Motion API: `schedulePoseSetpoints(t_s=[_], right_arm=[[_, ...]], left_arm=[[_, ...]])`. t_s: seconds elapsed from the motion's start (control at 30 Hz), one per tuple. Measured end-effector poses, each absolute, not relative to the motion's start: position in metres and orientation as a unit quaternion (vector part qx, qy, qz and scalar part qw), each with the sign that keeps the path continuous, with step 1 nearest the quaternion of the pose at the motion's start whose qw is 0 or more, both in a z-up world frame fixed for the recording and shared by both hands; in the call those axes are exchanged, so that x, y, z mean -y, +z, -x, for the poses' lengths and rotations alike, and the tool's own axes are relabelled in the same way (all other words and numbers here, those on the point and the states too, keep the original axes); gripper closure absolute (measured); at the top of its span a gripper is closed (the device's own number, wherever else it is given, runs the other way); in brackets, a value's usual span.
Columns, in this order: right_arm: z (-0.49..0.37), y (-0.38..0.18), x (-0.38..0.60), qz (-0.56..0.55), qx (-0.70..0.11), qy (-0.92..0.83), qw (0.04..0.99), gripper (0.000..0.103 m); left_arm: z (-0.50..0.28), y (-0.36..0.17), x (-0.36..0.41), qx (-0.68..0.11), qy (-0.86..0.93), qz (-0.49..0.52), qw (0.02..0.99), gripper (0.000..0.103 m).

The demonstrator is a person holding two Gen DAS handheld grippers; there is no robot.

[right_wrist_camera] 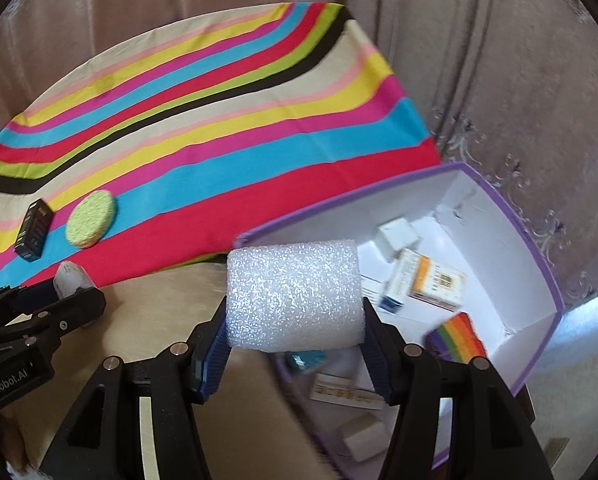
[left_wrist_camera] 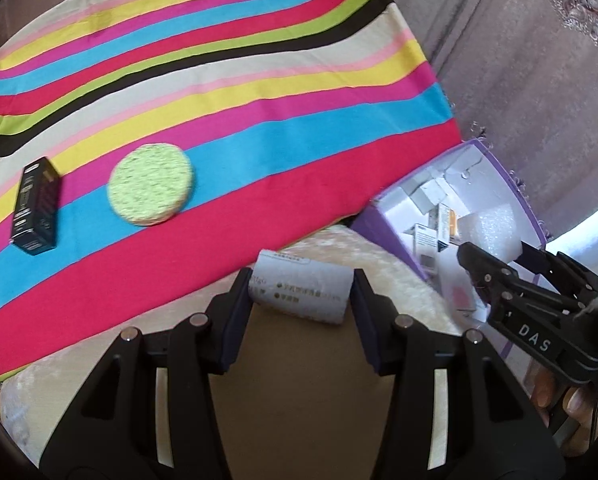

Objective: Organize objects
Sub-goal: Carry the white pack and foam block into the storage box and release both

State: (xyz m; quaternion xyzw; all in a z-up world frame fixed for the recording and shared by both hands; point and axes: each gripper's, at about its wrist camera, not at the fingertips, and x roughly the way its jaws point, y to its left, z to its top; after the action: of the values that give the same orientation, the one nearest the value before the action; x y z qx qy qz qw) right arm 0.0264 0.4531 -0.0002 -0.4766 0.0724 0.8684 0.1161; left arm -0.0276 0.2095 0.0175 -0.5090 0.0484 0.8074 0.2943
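My left gripper [left_wrist_camera: 301, 285] is shut on a small white carton with grey print [left_wrist_camera: 299, 294], held over a cream fluffy surface just off the striped cloth. My right gripper [right_wrist_camera: 295, 320] is shut on a white foam block [right_wrist_camera: 293, 292] and hangs at the near left edge of an open purple box [right_wrist_camera: 539, 264] with a white inside. The left wrist view shows the right gripper [left_wrist_camera: 495, 252] with the foam block [left_wrist_camera: 487, 228] over that purple box [left_wrist_camera: 383, 224]. A round green sponge [left_wrist_camera: 151, 184] and a black carton [left_wrist_camera: 37, 206] lie on the cloth.
The purple box holds several items, among them an orange-and-white carton [right_wrist_camera: 435, 280], a white cube [right_wrist_camera: 397, 238] and a rainbow-striped piece [right_wrist_camera: 459, 338]. The striped cloth [left_wrist_camera: 259, 80] covers the table up to a curtain [right_wrist_camera: 499, 60]. Fingers [left_wrist_camera: 575, 404] grip the right tool.
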Motion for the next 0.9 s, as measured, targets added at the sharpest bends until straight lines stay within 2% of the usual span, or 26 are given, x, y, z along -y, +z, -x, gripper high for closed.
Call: schedulePoseSetpoints(t_s=[0.33, 0.63, 0.9], right_arm=[[-0.045, 0.003, -0.527, 0.46, -0.106, 0.864, 0.174, 0.044], [-0.047, 0.005, -0.566, 0.449, -0.101, 0.863, 0.207, 0.044], [-0.04, -0.001, -0.588, 0.448, -0.094, 0.861, 0.223, 0.044]], left_arm=[[0.018, 0.015, -0.272, -0.076, 0.796, 0.506, 0.323, 0.051], [0.015, 0.015, -0.338, -0.106, 0.787, 0.496, 0.352, 0.051], [0.03, 0.005, -0.378, -0.081, 0.773, 0.515, 0.362, 0.05]])
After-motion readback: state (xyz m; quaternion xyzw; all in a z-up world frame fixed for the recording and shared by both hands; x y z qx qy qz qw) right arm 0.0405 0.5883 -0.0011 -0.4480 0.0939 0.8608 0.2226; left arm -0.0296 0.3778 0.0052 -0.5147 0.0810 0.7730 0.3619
